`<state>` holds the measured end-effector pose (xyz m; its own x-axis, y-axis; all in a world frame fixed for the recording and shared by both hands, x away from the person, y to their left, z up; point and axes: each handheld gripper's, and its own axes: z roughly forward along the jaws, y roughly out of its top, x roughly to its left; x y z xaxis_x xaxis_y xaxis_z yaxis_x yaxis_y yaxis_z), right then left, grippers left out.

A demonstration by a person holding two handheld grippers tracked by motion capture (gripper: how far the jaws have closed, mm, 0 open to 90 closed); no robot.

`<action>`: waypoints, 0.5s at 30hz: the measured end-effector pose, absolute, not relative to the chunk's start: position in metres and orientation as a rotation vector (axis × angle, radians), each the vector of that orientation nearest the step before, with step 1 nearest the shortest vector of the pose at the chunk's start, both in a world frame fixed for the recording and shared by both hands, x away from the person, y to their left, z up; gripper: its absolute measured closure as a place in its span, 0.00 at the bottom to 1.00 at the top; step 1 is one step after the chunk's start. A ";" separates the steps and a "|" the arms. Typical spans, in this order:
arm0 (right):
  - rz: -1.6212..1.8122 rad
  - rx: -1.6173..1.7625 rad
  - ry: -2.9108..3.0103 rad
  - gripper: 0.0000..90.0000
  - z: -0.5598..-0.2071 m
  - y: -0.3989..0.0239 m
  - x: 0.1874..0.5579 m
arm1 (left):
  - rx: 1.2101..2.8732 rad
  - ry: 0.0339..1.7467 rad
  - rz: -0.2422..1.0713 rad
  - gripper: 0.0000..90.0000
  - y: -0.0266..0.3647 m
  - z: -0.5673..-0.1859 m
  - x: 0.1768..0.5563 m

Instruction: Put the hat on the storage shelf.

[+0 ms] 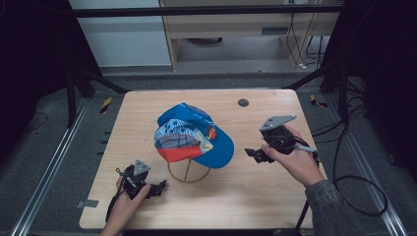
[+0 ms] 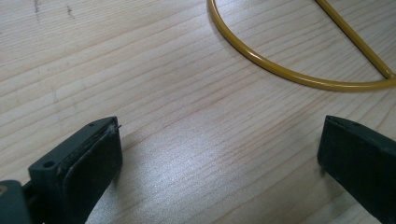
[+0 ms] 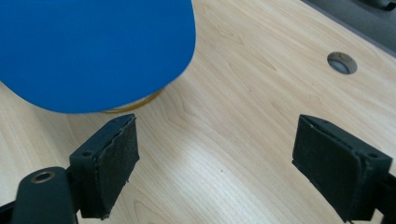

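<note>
A blue cap [image 1: 196, 137] sits on a yellow wire stand [image 1: 188, 173] at the middle of the wooden tabletop [image 1: 255, 191]

The left tongs [image 1: 161, 187] rest near the stand's base ring, jaws spread wide and empty; the right tongs [image 1: 252, 153] hover just beside the cap's brim, jaws also wide with nothing between them. A round grommet [image 1: 243, 103] lies at the far edge

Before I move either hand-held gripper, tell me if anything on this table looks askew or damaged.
Nothing is spilled or broken. The blue cap sits tilted on its yellow wire stand, brim drooping toward the right hand-held gripper. The pad on the left hand-held gripper looks slightly frayed along its top edge.
</note>
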<state>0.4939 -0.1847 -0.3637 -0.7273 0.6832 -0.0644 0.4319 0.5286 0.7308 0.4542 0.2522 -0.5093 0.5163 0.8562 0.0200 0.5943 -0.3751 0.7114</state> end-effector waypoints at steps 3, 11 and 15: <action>1.017 0.935 2.420 0.16 -0.373 -0.188 0.492 | 2.105 1.177 0.515 0.00 0.252 -0.509 0.454; 1.029 0.998 2.405 0.17 -0.403 -0.196 0.486 | 2.105 1.177 0.515 0.00 0.252 -0.509 0.454; 1.019 1.021 2.416 0.17 -0.420 -0.199 0.485 | 2.104 1.177 0.515 0.00 0.252 -0.509 0.454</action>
<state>0.4846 -0.1990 -0.4196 -0.6905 0.7231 -0.0207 0.4898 0.4884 0.7222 0.4543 0.2522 -0.5093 0.5167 0.8560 0.0188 0.5945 -0.3745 0.7115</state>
